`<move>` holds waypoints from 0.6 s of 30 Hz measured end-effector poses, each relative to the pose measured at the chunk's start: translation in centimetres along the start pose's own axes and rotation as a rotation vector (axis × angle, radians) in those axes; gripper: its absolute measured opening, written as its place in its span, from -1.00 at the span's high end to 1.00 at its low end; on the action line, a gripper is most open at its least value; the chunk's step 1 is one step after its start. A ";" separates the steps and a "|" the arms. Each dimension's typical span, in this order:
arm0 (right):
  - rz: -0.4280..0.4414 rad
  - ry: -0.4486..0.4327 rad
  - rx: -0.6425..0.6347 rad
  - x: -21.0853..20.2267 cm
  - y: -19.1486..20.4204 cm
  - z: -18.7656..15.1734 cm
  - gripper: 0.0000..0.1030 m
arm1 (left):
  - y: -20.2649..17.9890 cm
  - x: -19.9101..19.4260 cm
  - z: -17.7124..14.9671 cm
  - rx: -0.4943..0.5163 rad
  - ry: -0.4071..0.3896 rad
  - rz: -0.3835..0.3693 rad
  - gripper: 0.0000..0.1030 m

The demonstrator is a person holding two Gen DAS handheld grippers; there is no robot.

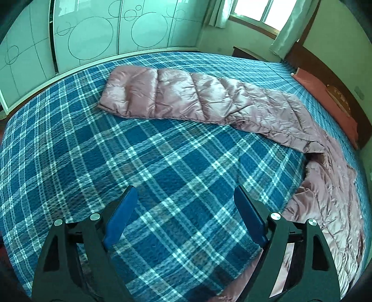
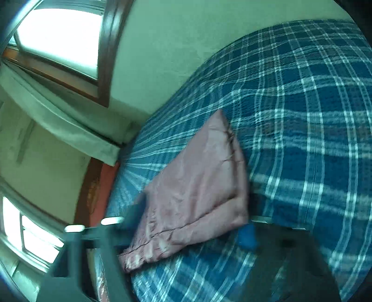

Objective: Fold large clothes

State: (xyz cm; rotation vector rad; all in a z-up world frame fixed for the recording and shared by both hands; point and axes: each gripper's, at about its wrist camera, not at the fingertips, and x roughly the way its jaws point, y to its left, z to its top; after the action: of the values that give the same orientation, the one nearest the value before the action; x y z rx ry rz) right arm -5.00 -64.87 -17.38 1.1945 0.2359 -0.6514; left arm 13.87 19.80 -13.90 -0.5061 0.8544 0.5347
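Note:
A pink quilted puffer coat lies on the blue plaid bedspread, stretched from the far middle to the right edge, with more of it bunched at the near right. My left gripper is open and empty, low over bare bedspread in front of the coat. In the blurred right wrist view a folded part of the coat lies between the fingers of my right gripper. The blur hides whether the fingers press on it.
White wardrobe doors run along the bed's far side. A window with curtains and a dark nightstand are at the far right. A wooden headboard with a red pillow bounds the right end.

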 end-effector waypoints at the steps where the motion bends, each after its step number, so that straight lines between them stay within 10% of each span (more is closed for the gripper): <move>1: -0.018 0.016 -0.012 0.4 0.5 0.1 0.66 | 0.2 -0.1 0.1 0.001 -0.005 0.008 -0.65; 10: 0.086 0.041 -0.423 -0.2 14.3 -6.1 0.76 | 1.4 0.9 1.7 0.065 -0.018 0.112 -0.65; 18: 0.254 0.238 -0.741 2.6 27.4 -22.0 0.76 | 0.4 2.5 2.4 0.123 -0.018 0.145 -0.75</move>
State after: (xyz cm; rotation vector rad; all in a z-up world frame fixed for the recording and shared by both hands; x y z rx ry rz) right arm 16.62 -39.82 -5.34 0.5654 0.4689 -0.1585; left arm 16.28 22.17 -14.67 -0.3280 0.9052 0.6141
